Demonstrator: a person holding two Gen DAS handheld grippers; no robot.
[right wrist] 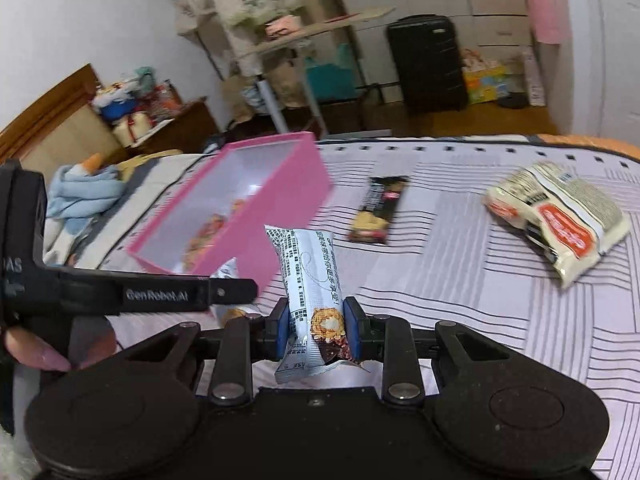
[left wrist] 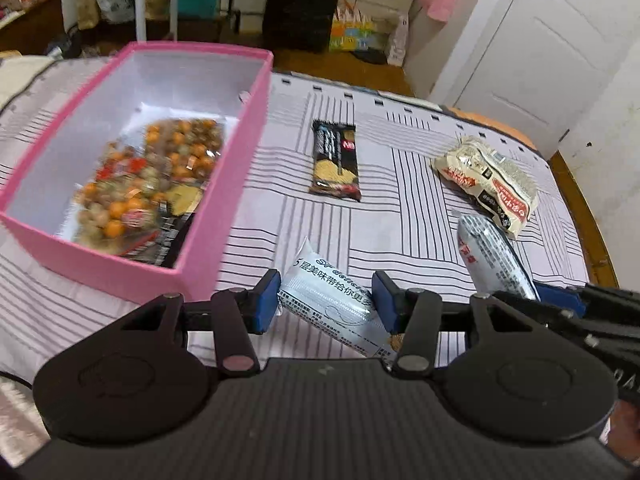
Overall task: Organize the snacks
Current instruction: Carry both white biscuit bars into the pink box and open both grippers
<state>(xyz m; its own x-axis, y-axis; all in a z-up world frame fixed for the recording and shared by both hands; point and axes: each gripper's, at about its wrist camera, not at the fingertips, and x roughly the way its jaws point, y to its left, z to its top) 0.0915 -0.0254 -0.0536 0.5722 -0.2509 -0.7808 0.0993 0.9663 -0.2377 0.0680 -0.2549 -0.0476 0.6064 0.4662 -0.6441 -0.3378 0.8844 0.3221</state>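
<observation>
A pink box sits on the left of the bed, on a striped sheet. Its lid is off, and clear bags of orange and brown sweets lie on its white floor, with a dark wrapper at the near end.

Just right of the box's near corner, the left hand-held gripper pinches a silver-blue wafer pack across its width; both blue pads press on the wrapper. The pack tilts, its far end up and to the left, clear of the sheet.

Farther back, in the middle of the bed, a black and gold bar lies flat, well apart from the box.

To the right, the right hand-held gripper is pressed together on a second silver wafer pack, gripped near its lower end. This pack stands nearly upright between the pads and leans a little left toward the box. In the left wrist view it shows at the right edge, just beside the first pack.

On the far right of the bed lies a cream bag with red labels, near the mattress edge. Beyond the bed stand a black suitcase and a white door.
</observation>
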